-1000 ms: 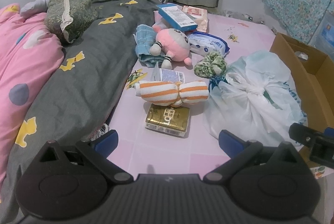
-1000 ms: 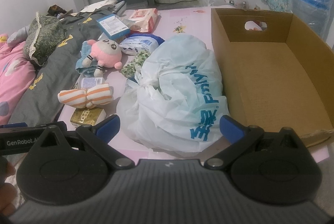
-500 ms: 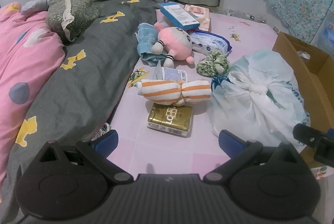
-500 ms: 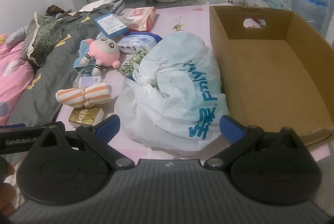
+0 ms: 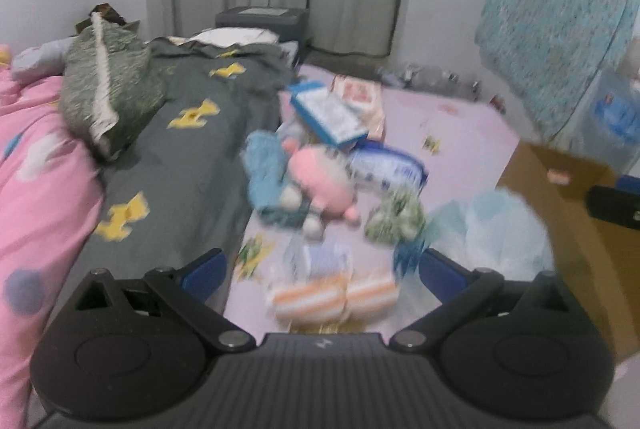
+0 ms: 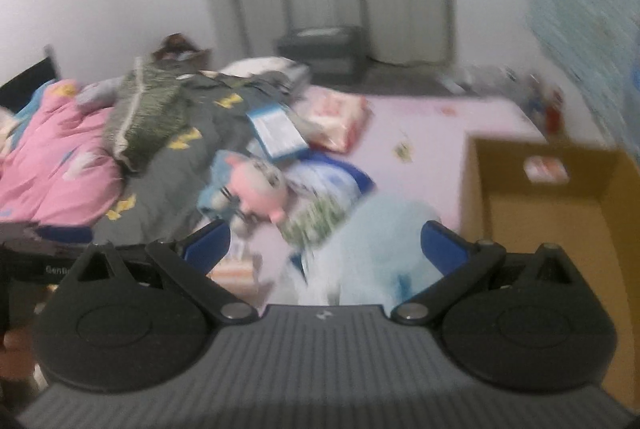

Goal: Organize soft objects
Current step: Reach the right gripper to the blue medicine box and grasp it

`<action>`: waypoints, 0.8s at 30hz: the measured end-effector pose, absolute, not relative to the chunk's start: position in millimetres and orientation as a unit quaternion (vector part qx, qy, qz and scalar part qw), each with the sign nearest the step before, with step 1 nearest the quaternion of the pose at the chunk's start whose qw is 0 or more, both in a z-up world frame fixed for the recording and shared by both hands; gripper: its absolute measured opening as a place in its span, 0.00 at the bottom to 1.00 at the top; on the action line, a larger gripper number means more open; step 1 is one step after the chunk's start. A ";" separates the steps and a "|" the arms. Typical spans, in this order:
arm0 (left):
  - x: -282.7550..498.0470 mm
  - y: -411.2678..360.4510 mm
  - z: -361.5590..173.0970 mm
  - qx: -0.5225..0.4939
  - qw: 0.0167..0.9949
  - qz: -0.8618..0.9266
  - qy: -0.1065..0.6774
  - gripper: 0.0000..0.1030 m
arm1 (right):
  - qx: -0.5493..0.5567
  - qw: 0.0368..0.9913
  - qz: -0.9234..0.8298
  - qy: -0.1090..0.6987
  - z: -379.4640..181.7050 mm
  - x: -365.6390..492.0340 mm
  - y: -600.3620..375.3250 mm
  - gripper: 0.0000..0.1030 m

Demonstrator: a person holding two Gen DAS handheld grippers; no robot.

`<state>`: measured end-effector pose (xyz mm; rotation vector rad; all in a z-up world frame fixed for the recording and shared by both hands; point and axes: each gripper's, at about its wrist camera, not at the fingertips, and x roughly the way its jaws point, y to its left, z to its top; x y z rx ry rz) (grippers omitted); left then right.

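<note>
- Roll (image 5: pixel 332 295) of orange-striped cloth, nearest my left gripper (image 5: pixel 320 265): soft, light, squashy; I'd pinch its cinched middle.
- Both my grippers gape wide, empty; right gripper (image 6: pixel 326 245) over the plastic bag (image 6: pixel 372 249).

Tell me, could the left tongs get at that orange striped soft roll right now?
Probably yes. The left tongs are open, and the orange striped roll lies right between their tips on the pink sheet with nothing over it.

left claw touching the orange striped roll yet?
Apart. Left wrist view: the open left claw has its fingertips well out to either side of the orange striped roll, pink sheet between.
</note>
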<state>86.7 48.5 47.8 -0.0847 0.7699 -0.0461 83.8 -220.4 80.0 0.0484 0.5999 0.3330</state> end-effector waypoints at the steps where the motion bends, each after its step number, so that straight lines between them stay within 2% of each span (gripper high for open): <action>1: 96.0 49.8 47.9 -0.046 0.926 -0.029 0.373 1.00 | 0.014 0.941 0.177 0.289 85.6 97.9 -218.9 0.99; 5: 137.0 49.1 43.3 -0.042 0.926 -0.031 0.373 1.00 | 0.005 0.936 0.215 0.278 97.4 164.5 -211.1 0.99; 11: 199.2 48.2 33.5 -0.027 0.928 -0.031 0.370 0.94 | 0.096 0.884 0.283 0.359 78.8 288.1 -197.9 0.97; 15: 243.8 52.5 25.3 -0.046 0.927 -0.054 0.369 0.86 | 0.137 0.850 0.303 0.410 47.4 361.3 -181.2 0.81; 17: 267.1 52.8 21.7 -0.054 0.925 -0.063 0.372 0.76 | 0.149 0.838 0.306 0.426 32.5 390.3 -169.5 0.73; 21: 313.1 53.5 9.2 -0.079 0.913 -0.076 0.394 0.62 | 0.162 0.819 0.314 0.453 0.6 439.4 -150.5 0.54; 24: 343.7 54.3 -4.8 -0.094 0.902 -0.075 0.415 0.57 | 0.175 0.806 0.314 0.470 -18.2 466.6 -141.2 0.47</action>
